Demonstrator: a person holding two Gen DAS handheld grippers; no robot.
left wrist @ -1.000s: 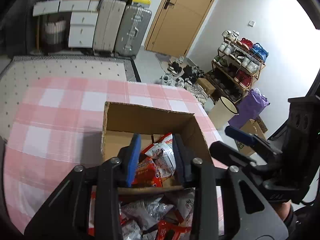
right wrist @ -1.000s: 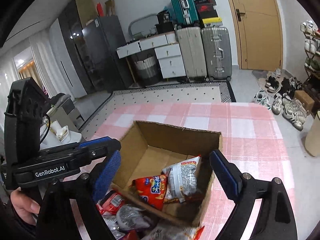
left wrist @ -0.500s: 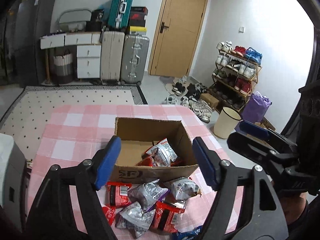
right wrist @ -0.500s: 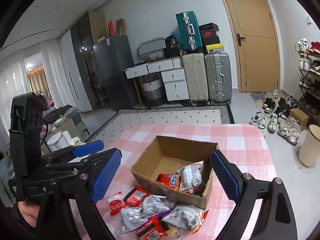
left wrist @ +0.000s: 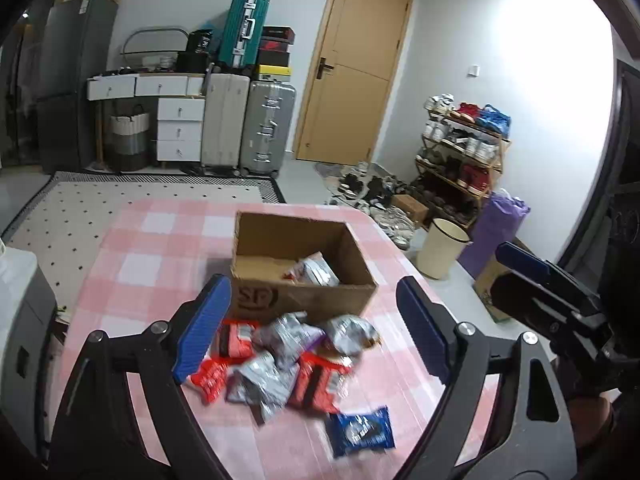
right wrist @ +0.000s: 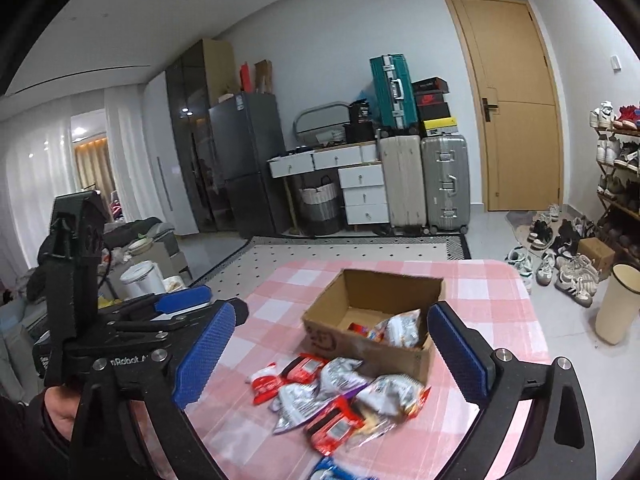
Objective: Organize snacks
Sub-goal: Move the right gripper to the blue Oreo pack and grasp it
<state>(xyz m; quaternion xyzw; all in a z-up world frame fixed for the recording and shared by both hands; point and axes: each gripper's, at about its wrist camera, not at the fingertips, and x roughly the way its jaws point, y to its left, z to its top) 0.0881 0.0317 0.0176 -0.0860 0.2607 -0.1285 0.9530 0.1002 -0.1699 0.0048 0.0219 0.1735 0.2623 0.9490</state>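
An open cardboard box (left wrist: 304,300) (right wrist: 362,344) stands on the pink checked table (left wrist: 152,256) and holds a silver snack bag (left wrist: 316,274) and a red one. In front of it lies a pile of red and silver snack packets (left wrist: 280,356) (right wrist: 340,396) and a blue packet (left wrist: 360,430). My left gripper (left wrist: 312,328) is open and empty, held above the pile. My right gripper (right wrist: 332,360) is open and empty, above the pile too. The right gripper also shows in the left wrist view (left wrist: 548,292), and the left gripper shows in the right wrist view (right wrist: 176,308).
The table edge runs along the right, with a cream bin (left wrist: 442,252) and a purple bag (left wrist: 496,232) on the floor beyond. A shoe rack (left wrist: 464,152), suitcases (left wrist: 268,128) and white drawers stand at the back. A white appliance (left wrist: 16,304) sits at the left.
Both grippers have pulled back and up from the box. The left gripper, narrow over the box a second ago, has opened wide; the packet pile has come into full view.
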